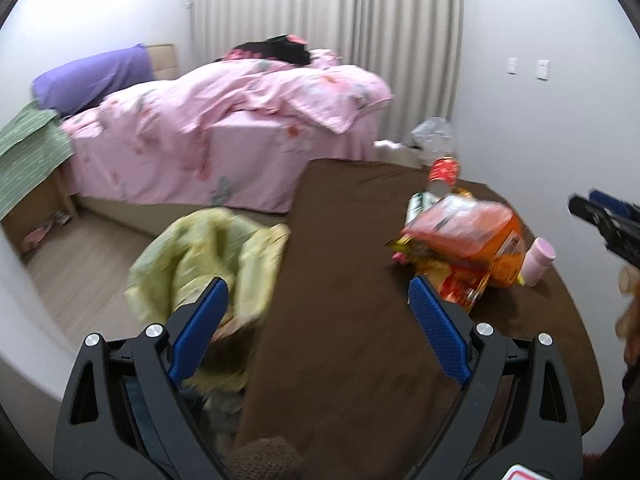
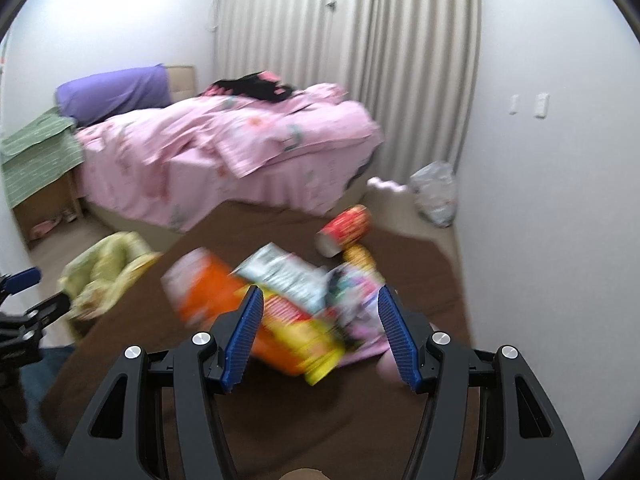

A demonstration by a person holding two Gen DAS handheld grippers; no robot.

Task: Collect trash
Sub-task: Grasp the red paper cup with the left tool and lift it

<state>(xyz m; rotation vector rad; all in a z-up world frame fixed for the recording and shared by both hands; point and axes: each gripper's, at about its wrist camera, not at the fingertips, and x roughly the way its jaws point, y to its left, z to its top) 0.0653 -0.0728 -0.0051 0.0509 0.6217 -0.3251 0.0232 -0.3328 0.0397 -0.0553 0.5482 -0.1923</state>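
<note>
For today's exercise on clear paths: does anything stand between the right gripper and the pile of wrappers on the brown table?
Nothing visible does. The right gripper is open and points straight at the pile of wrappers, with only bare brown table below. The bin with the yellow bag stands off to the left.

Bare brown tabletop (image 1: 344, 264) — wrapper pile (image 1: 464, 240) rightward

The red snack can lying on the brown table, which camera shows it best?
The right wrist view: the red can lies on its side, wholly visible, though blurred. In the left wrist view the wrappers hide its lower part.
</note>
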